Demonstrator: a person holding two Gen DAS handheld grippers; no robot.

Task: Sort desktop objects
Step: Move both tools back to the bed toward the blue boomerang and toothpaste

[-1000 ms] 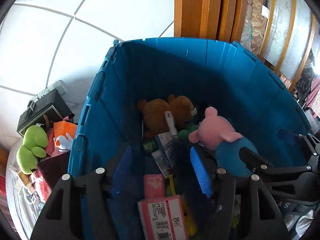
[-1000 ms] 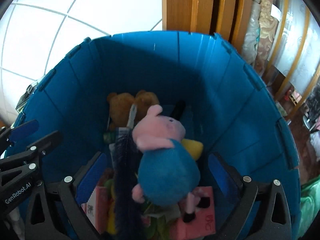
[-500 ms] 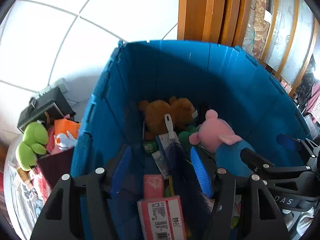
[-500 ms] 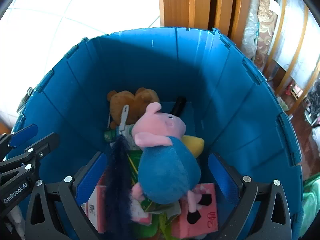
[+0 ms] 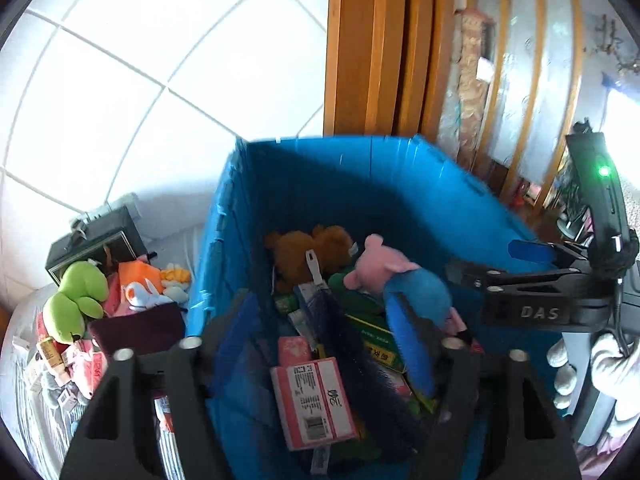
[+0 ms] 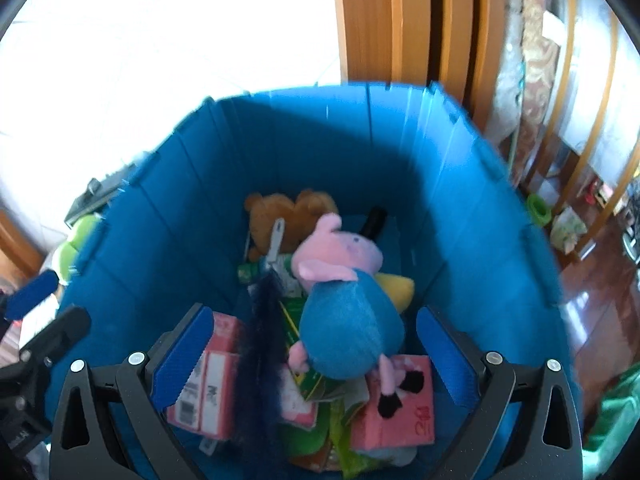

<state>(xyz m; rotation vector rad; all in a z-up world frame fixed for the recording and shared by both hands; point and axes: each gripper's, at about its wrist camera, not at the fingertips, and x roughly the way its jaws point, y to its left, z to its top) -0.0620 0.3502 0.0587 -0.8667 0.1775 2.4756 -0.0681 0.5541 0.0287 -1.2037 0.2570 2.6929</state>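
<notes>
A blue bin [image 5: 400,184] [image 6: 460,208] holds a pink pig plush in a blue dress [image 6: 344,300] [image 5: 400,276], a brown bear plush [image 5: 308,248] [image 6: 280,216], a dark bristle brush with a white handle [image 6: 260,344] [image 5: 352,344] and pink boxes [image 5: 312,404] [image 6: 400,404]. My left gripper [image 5: 324,344] is open and empty above the bin's left side. My right gripper [image 6: 308,348] is open and empty above the pig plush; it also shows in the left wrist view [image 5: 520,268].
Left of the bin lies a pile with a green frog plush [image 5: 76,296], an orange toy [image 5: 140,276], a dark pouch [image 5: 136,328] and a black box [image 5: 96,240]. Wooden panels [image 5: 368,48] stand behind the bin. White floor tiles [image 5: 120,80] lie beyond.
Both grippers have risen and drawn back from the bin, so more floor and room shows. The dark brush has dropped into the bin and lies beside the pig plush.
</notes>
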